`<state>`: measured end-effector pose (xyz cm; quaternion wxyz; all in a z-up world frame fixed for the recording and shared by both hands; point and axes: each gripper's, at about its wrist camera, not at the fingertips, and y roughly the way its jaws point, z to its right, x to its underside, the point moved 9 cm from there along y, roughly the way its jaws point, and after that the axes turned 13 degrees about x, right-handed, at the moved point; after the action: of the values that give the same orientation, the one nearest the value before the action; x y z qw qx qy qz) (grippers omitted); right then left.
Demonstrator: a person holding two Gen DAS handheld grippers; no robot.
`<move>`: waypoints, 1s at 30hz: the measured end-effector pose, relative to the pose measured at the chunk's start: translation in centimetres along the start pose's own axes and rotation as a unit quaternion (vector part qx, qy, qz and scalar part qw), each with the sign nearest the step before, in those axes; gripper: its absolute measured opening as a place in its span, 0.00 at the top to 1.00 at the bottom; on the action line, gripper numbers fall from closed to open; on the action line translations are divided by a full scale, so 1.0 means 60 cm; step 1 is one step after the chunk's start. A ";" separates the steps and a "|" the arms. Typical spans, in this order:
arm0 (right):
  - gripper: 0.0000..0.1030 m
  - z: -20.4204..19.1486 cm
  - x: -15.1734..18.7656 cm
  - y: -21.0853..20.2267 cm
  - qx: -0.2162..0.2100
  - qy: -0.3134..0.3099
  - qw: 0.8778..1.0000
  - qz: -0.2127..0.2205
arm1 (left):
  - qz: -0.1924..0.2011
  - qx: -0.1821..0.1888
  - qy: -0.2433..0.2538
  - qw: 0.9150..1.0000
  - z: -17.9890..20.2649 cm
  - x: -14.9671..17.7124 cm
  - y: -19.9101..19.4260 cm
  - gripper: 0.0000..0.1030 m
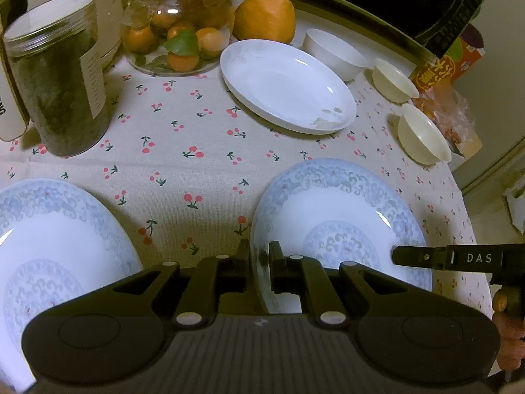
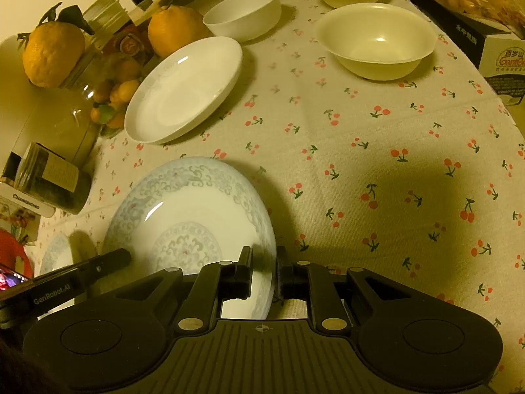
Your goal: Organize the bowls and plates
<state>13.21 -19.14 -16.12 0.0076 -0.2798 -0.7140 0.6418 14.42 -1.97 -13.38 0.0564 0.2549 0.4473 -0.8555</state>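
We have the left gripper (image 1: 259,262) and right gripper (image 2: 264,267), fingers pinching opposite rims of the blue-patterned plate (image 1: 341,229) at lower centre, second patterned plate (image 1: 49,246) lower left.

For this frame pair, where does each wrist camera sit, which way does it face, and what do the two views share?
Left wrist: sits on the left gripper, looking down and forward across the tablecloth; its jaws pinch the left rim of the patterned plate; the right gripper and a hand show at right.
Right wrist: sits on the right gripper, jaws on the same patterned plate's right rim; the left gripper shows at left.
Shared: that plate, the plain white plate, three bowls.
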 end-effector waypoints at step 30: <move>0.08 -0.016 -0.029 -0.046 0.024 -0.016 0.997 0.071 | 0.044 -0.024 0.113 0.992 0.038 -0.022 -0.059 0.00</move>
<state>13.96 -19.00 -12.84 -0.0424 -0.3190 -0.6767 0.6622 13.54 -1.87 -9.05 0.0490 0.3676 0.4598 -0.8069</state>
